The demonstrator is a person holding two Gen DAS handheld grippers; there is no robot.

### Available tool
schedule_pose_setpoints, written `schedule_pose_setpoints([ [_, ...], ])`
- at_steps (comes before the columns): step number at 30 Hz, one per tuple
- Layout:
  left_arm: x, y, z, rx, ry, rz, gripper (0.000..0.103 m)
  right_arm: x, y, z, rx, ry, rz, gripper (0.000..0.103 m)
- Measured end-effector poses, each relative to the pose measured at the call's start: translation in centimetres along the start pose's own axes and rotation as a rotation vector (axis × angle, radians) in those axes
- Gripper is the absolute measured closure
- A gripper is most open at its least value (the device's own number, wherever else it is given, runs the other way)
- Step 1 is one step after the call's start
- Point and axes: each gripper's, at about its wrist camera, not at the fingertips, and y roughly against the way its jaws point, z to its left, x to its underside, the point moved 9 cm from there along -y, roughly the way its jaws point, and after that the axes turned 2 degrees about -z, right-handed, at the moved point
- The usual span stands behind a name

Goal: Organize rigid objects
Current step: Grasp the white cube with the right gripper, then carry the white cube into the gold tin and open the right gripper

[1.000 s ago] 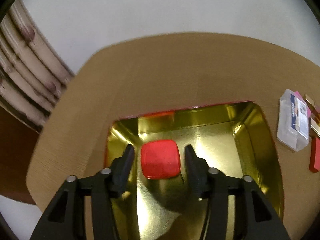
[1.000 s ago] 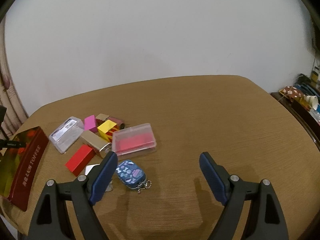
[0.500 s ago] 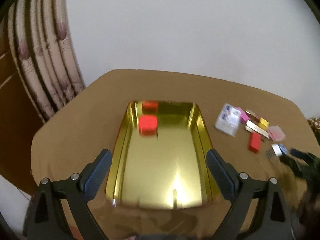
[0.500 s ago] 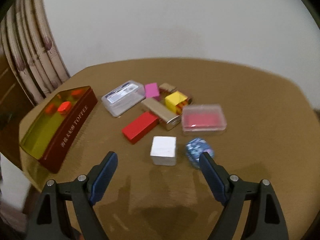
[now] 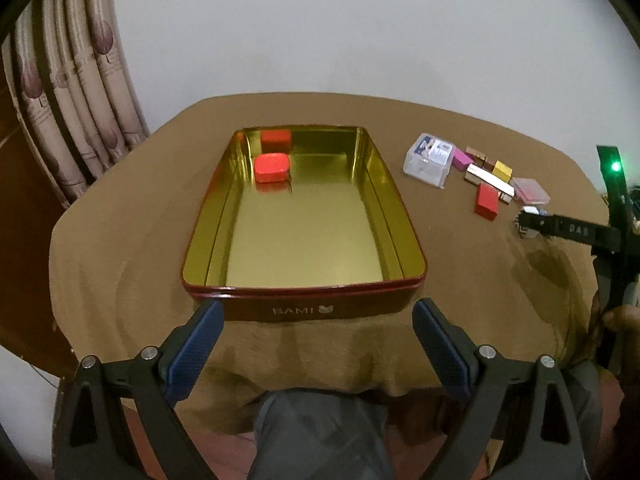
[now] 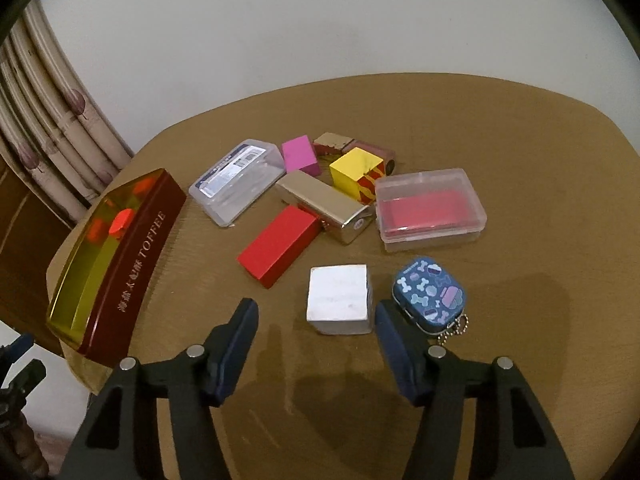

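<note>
Silver metal cube sits on the brown counter, just ahead of the right gripper.
Right gripper's jaws have just been closing, pads not yet on the cube; its right finger lies between the cube and a blue patterned tin. Left gripper hangs released and empty, its jaws just opened, before the gold-lined red tin tray, where a rounded red box rests at the far end.
</note>
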Motion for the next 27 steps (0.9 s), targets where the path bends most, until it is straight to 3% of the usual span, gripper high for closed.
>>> schedule_pose_setpoints([
  [5,1.0,-1.3,-0.1,0.013,-0.01,0.061,0.009,-0.6,-0.8,-0.3,0.014,0.001,0.017,0.045],
  [8,1.4,-1.8,-0.3,0.015,0.001,0.083,0.009,-0.8,-1.5,-0.6,0.044,0.001,0.04,0.069],
  [9,1.4,-1.8,-0.3,0.015,0.004,0.084,0.009,-0.8,-1.7,-0.7,0.052,0.0,0.047,0.071],
  [15,0.8,-0.6,0.0,0.003,0.007,0.054,0.009,-1.0,-0.7,0.8,0.055,0.04,0.009,0.072],
  [19,0.3,1.4,0.7,-0.017,0.042,0.003,0.009,-3.1,2.0,5.5,-0.033,0.098,-0.036,0.072],
  [22,0.6,3.1,1.9,-0.045,0.058,-0.028,0.009,-5.1,2.7,11.3,-0.123,0.178,-0.047,0.072],
  [27,1.7,4.2,4.0,-0.117,0.051,-0.055,0.009,-7.0,-1.0,20.5,-0.214,0.291,0.007,0.072],
])
